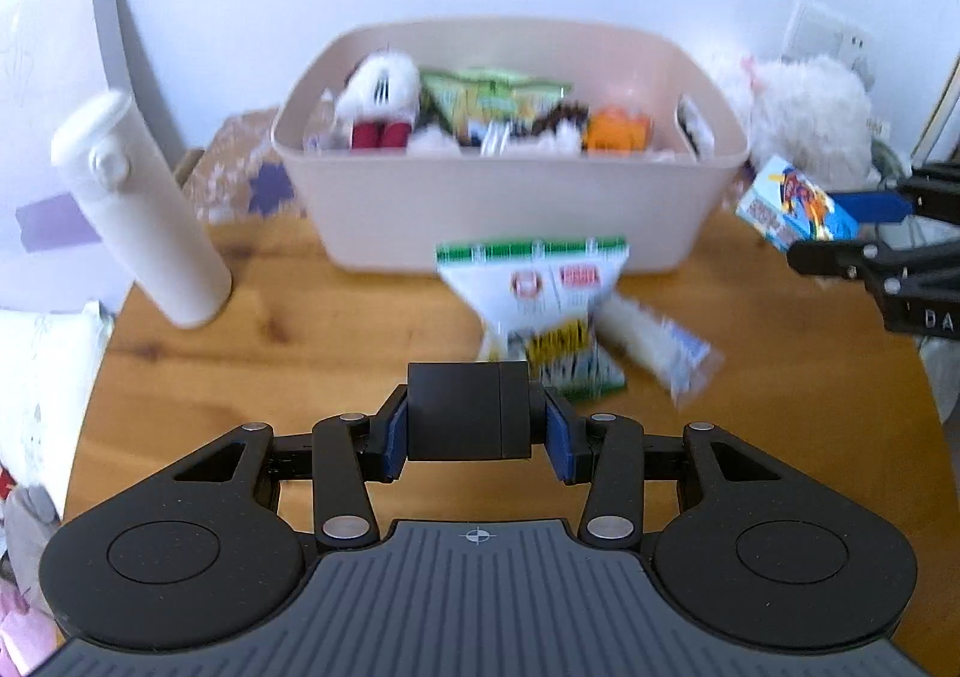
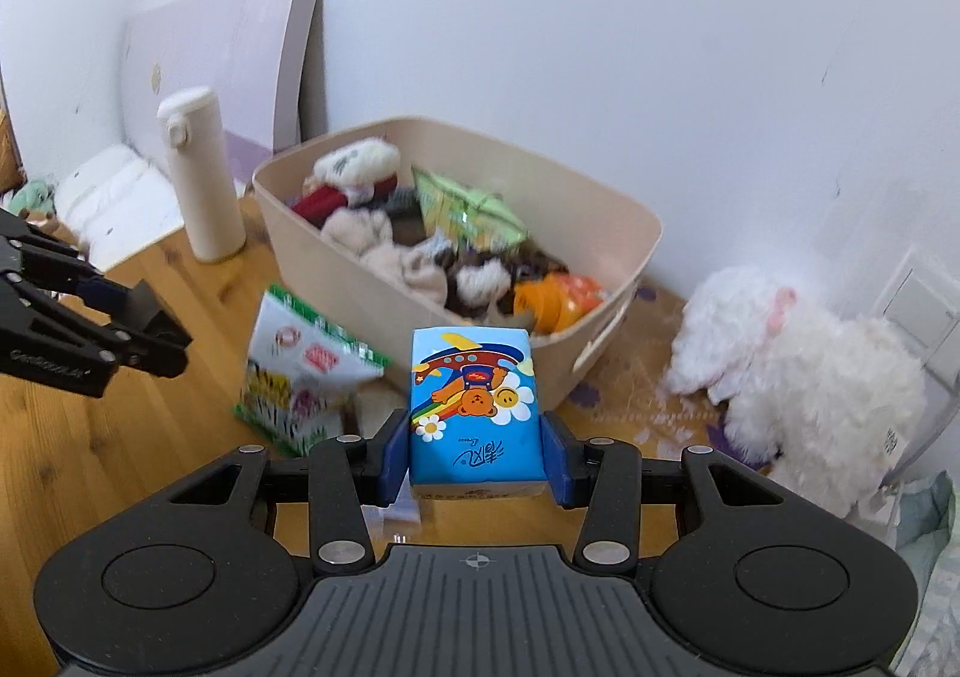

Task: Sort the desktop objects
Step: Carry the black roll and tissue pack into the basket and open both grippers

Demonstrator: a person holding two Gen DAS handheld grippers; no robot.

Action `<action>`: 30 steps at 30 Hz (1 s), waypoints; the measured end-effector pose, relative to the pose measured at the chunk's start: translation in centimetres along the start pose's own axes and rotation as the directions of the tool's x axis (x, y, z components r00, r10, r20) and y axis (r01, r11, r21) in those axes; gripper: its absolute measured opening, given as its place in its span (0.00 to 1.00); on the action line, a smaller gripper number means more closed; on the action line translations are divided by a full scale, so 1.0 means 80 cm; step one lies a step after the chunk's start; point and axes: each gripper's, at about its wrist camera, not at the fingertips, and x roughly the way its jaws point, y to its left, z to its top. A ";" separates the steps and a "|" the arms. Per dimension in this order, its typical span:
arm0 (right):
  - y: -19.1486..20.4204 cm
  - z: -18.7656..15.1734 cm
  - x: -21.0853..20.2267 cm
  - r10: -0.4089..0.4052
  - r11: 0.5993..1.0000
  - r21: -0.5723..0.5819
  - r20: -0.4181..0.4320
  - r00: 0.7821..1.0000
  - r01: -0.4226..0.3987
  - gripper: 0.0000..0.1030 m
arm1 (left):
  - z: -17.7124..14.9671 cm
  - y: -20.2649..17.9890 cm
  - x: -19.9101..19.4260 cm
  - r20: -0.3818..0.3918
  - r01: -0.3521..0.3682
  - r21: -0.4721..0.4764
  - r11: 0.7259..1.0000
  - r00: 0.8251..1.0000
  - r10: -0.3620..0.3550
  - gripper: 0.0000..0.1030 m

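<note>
— What have you got in each hand?

— My left gripper is clamped on a small black box, pads pressed to its two sides. My right gripper is clamped the same way on a blue tissue pack with a cartoon bear on it, held upright so the grip falls across its narrow width.

— Why hold both clear of the table?

— I judge it is to get them over the near wall of the beige bin, which stands at the far side of the wooden table against the wall. It already holds plush toys and a green snack bag (quite full on the left), so the freest spot looks to be at its right.

— What remains outside?

— A white and green snack packet and a white wrapped packet lie just near the bin. A white bottle stands far left, and a white plush toy sits right of the bin.
</note>
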 end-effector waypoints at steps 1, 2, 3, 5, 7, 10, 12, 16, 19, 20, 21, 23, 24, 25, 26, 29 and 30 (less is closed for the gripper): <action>0.000 0.005 -0.002 -0.005 1.000 -0.002 0.008 1.000 0.005 0.42 | 0.007 0.003 -0.001 0.009 0.005 -0.003 1.000 1.000 -0.004 0.44; 0.001 0.011 -0.004 -0.013 1.000 -0.003 0.017 1.000 0.013 0.42 | 0.012 0.004 -0.002 0.020 0.005 0.002 1.000 1.000 -0.005 0.44; 0.002 0.016 -0.005 -0.018 1.000 -0.007 0.027 0.999 0.018 0.42 | 0.018 0.005 -0.003 0.033 0.003 0.011 1.000 0.999 -0.003 0.44; 0.002 0.028 -0.008 -0.029 1.000 0.003 0.047 0.998 0.029 0.42 | 0.031 0.009 -0.005 0.058 0.000 0.024 1.000 0.998 -0.001 0.44; 0.004 0.040 -0.009 -0.043 0.999 0.011 0.065 0.997 0.043 0.42 | 0.044 0.015 -0.005 0.075 0.001 0.024 1.000 0.997 -0.002 0.44; 0.009 0.056 -0.009 -0.066 0.998 0.007 0.082 0.994 0.066 0.42 | 0.065 0.021 -0.007 0.103 0.011 0.034 0.999 0.995 -0.014 0.44; 0.012 0.069 -0.006 -0.076 0.997 0.001 0.088 0.993 0.076 0.42 | 0.077 0.023 -0.009 0.129 0.015 0.041 0.999 0.991 -0.020 0.44; 0.018 0.090 0.003 -0.115 0.993 0.003 0.100 0.988 0.115 0.42 | 0.105 0.029 -0.010 0.167 0.008 0.039 0.999 0.986 -0.015 0.44; 0.020 0.100 0.012 -0.146 0.989 0.018 0.097 0.985 0.145 0.42 | 0.121 0.030 -0.009 0.183 0.002 0.048 0.999 0.983 -0.011 0.44; 0.020 0.102 0.016 -0.149 0.989 0.024 0.095 0.984 0.147 0.42 | 0.126 0.030 -0.007 0.186 -0.001 0.054 0.999 0.982 -0.009 0.44; 0.021 0.104 0.020 -0.156 0.988 0.029 0.091 0.984 0.154 0.42 | 0.132 0.030 -0.004 0.189 -0.004 0.057 0.998 0.982 -0.007 0.44; 0.022 0.108 0.030 -0.166 0.986 0.036 0.080 0.983 0.163 0.42 | 0.142 0.028 0.001 0.195 -0.008 0.060 0.998 0.981 -0.003 0.44; 0.022 0.110 0.034 -0.170 0.985 0.043 0.076 0.982 0.168 0.42 | 0.148 0.026 0.004 0.200 -0.010 0.064 0.998 0.980 -0.003 0.44; 0.022 0.111 0.039 -0.176 0.984 0.050 0.071 0.982 0.173 0.42 | 0.153 0.024 0.008 0.203 -0.011 0.069 0.998 0.979 -0.003 0.44; 0.021 0.112 0.044 -0.178 0.983 0.056 0.065 0.982 0.175 0.42 | 0.158 0.022 0.012 0.205 -0.011 0.075 0.997 0.979 -0.004 0.44; 0.021 0.114 0.062 -0.188 0.980 0.069 0.046 0.981 0.185 0.42 | 0.171 0.013 0.028 0.199 -0.022 0.097 0.995 0.980 0.002 0.44; 0.020 0.113 0.066 -0.189 0.980 0.070 0.038 0.981 0.186 0.42 | 0.174 0.011 0.033 0.197 -0.023 0.099 0.995 0.980 0.003 0.44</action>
